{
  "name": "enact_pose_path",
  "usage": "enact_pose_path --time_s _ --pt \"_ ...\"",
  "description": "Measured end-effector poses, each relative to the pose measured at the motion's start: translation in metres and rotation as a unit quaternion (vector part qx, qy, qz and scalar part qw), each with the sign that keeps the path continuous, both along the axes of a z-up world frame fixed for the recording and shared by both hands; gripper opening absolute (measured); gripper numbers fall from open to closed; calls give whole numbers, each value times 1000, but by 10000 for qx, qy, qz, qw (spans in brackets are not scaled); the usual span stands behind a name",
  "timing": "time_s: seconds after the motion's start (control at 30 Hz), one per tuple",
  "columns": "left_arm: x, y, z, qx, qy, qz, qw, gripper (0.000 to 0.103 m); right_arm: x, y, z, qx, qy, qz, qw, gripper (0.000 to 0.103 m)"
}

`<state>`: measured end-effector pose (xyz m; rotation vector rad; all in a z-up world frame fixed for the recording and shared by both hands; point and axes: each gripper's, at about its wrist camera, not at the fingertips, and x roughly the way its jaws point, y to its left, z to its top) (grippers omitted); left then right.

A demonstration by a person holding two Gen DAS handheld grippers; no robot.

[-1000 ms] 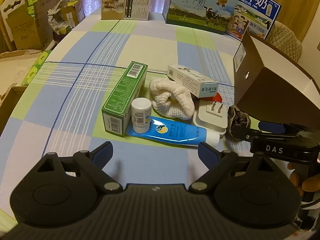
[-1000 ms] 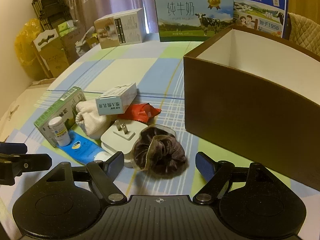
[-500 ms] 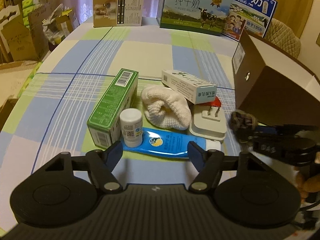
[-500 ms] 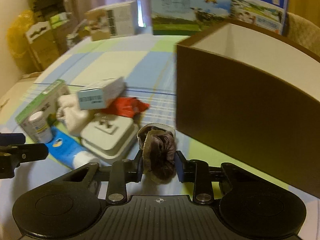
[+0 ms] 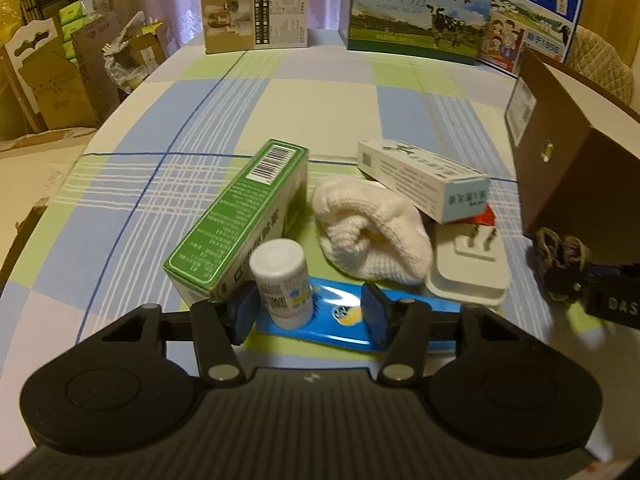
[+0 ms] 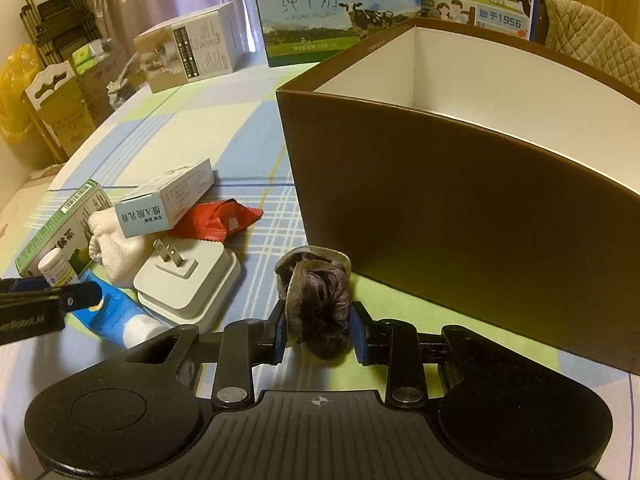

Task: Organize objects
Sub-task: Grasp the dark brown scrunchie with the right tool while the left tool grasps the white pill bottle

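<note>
bottle on tube | plug right of sock

Blue tube: part hidden behind left gripper fingers. Red packet mostly under the white carton, far-left of right gripper. Brown box cut off right.
</note>
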<state>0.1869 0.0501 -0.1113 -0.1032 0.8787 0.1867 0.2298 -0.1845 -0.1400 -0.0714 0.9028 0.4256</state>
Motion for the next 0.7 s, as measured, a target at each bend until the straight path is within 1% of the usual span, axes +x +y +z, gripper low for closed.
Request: enact_pose_path --time_s 0.07,0.17,0.27,0.3,0.4,0.53,0.7 --pt "3 2 -2 -6 24 61 10000 41 0 0 0 -12 -8 9 10000 29" --pt "4 5 -3 -46 17 123 9999 37 0 1 0 -35 -16 31 10000 29" --pt "3 6 -1 -28 -4 126 9999 28 0 1 0 -30 -9 29 10000 29" --pt "2 6 0 -41 -25 124 9999 23 0 0 0 -32 -8 29 10000 29" --pt "0 7 2 -101 -25 103 9999 23 0 1 0 -32 -9 34 10000 29" --pt "-3 5 3 -25 -27 47 10000 23 -1 0 0 -29 6 32 10000 29" --pt "-7 2 4 -17 -14 -18 10000 23 -2 0 1 -17 1 38 10000 29"
